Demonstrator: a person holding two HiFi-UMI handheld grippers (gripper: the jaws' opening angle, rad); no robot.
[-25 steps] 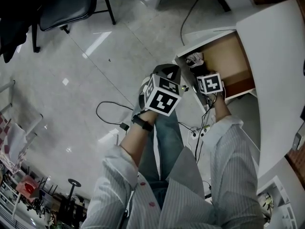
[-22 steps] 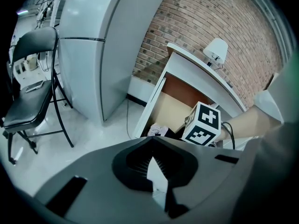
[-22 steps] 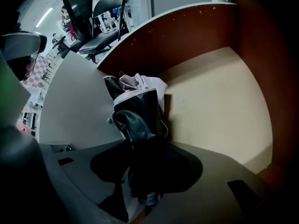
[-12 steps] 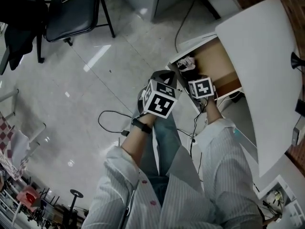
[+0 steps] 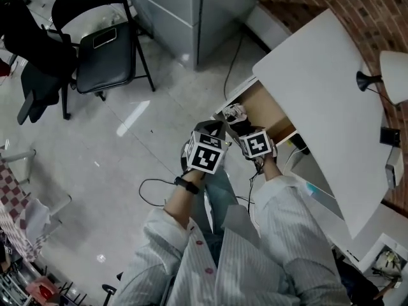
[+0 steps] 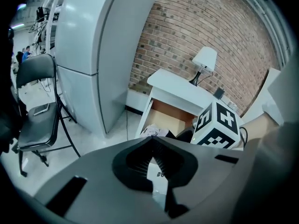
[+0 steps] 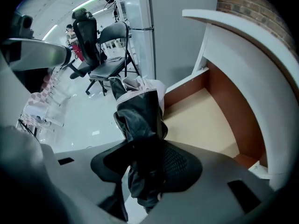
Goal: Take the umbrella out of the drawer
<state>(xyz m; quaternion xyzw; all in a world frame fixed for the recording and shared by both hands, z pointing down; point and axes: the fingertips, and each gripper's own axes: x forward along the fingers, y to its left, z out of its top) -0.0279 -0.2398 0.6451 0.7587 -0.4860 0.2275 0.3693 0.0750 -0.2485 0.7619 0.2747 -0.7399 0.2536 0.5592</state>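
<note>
The folded black umbrella [image 7: 140, 120], with a pale end at its far tip, hangs above the open wooden drawer [image 7: 205, 120]. My right gripper [image 7: 147, 167] is shut on its lower part. In the head view the umbrella [image 5: 233, 115] sits over the drawer's [image 5: 271, 107] front corner, just beyond the right gripper [image 5: 243, 131]. My left gripper [image 5: 217, 131] is beside it on the left. In the left gripper view its ribbed pads [image 6: 163, 160] meet at the tips of the gripper [image 6: 152, 141]; it holds nothing I can make out. That view also shows the umbrella [image 6: 154, 130].
The drawer belongs to a white desk [image 5: 319, 94] with a lamp [image 5: 389, 75] against a brick wall. A grey cabinet [image 5: 185, 11] stands beyond the drawer. A black folding chair [image 5: 105, 37] is at far left. A cable [image 5: 156, 183] loops on the tiled floor.
Both grippers have risen, the right one lifting the umbrella up from the drawer. The head view has swung, now taking in the desk top and lamp.
</note>
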